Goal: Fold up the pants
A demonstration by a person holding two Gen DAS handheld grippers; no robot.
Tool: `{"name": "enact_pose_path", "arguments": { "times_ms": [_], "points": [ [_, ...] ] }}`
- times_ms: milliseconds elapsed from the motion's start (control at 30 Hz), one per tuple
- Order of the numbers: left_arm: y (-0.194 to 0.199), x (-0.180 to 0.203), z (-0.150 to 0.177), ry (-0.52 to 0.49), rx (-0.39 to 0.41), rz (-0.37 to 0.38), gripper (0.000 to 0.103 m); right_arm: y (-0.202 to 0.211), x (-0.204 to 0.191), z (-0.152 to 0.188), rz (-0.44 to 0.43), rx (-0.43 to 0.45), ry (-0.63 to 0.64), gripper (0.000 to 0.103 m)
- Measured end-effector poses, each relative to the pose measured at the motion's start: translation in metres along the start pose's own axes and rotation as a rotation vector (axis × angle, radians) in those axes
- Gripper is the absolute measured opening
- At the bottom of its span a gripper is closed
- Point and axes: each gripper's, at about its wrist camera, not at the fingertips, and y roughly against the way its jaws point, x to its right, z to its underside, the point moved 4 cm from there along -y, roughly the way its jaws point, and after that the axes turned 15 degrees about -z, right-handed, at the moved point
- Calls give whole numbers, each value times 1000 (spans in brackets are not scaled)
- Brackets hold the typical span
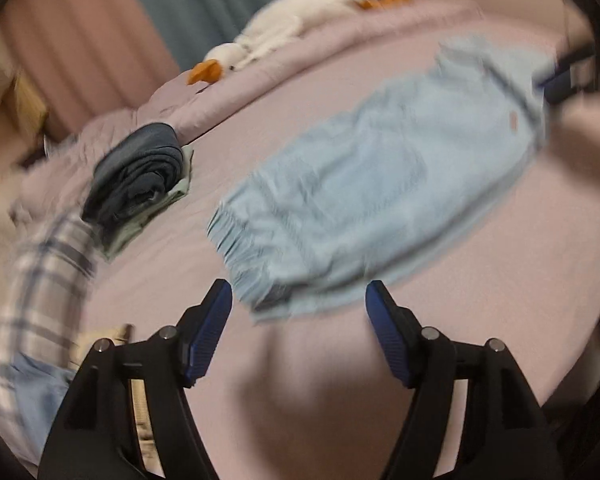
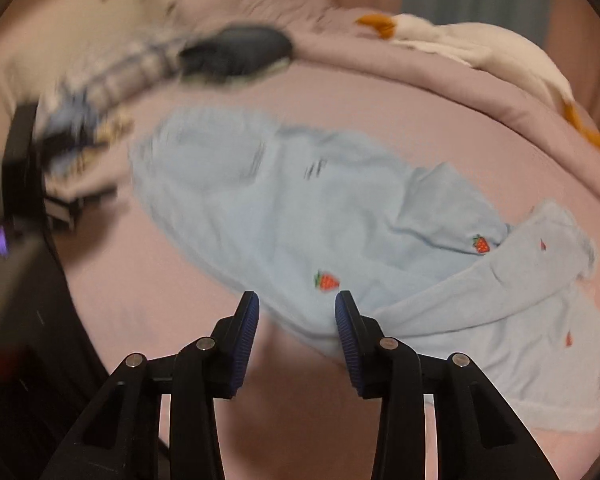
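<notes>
Left wrist view: folded dark clothes (image 1: 136, 172) far left; left gripper (image 1: 299, 300) wide apart, empty, just short of the pale blue pants' (image 1: 380, 176) near end. Pants lie on the pink bed sheet (image 1: 480, 300), long axis running away up-right. Right gripper (image 2: 296, 304) parted, empty, over the pants' edge; seems nearer.

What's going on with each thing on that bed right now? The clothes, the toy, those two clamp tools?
Light blue pants: spread on the bed, rumpled, not yet neatly folded.
Left gripper: open, empty, by the pants' frayed end.
Right gripper: open, at the pants' near edge, gripping nothing.
Dark clothes: folded, stacked.
Plaid garment: loose, blurred.
Goose plush: lying down.
Pink bed: covered.
</notes>
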Motion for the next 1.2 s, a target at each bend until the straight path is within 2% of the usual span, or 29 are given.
{"name": "enact_pose_path", "arguments": {
  "times_ms": [33,100,167,200,233,267,333,367,400,433,567,667,733,767,800,867,933,1000,1100,1200],
  "points": [
    [0,-1,-8,57,3,29,69,-1,3,-5,-3,17,-22,40],
    [-6,3,-30,220,-2,140,68,-10,6,-14,11,28,-49,36],
    [-15,13,-41,292,-14,207,68,-24,6,-18,10,34,-64,28],
    [-26,25,-45,326,-53,229,68,-32,4,-19,5,28,-68,26],
    [-33,32,-44,327,-85,228,66,-41,0,-18,21,20,-65,26],
    [-48,45,-36,295,-151,193,64,-49,-2,-15,50,0,-49,26],
    [-65,61,-17,233,-217,153,64,-65,-3,2,112,-68,-15,26],
    [-63,62,-11,242,-161,151,64,-72,1,13,121,-97,-15,26],
    [-58,62,-9,245,-130,151,64,-71,3,20,108,-38,-10,26],
    [-57,63,-10,251,-140,156,64,-67,5,24,89,-8,-20,26],
    [-54,60,-19,257,-190,158,62,-47,28,23,-48,31,-195,26],
    [-41,61,-25,249,-175,149,62,-5,60,16,-46,144,-309,27],
    [-36,64,-36,268,-157,190,62,29,101,11,9,235,-418,35],
    [-39,66,-43,286,-150,220,62,39,121,9,58,257,-463,39],
    [-37,75,-53,309,-141,270,62,51,149,4,145,264,-520,39],
    [-36,86,-67,330,-132,334,63,55,186,-7,233,236,-570,39],
    [-40,109,-87,346,-133,418,63,50,215,-21,278,217,-608,39],
    [-44,130,-104,343,-140,466,63,40,240,-35,310,199,-641,39],
    [-49,158,-123,309,-136,498,63,13,272,-53,400,127,-668,40],
    [-57,184,-131,259,-153,500,63,-11,292,-54,486,29,-708,40]
  ]
}}
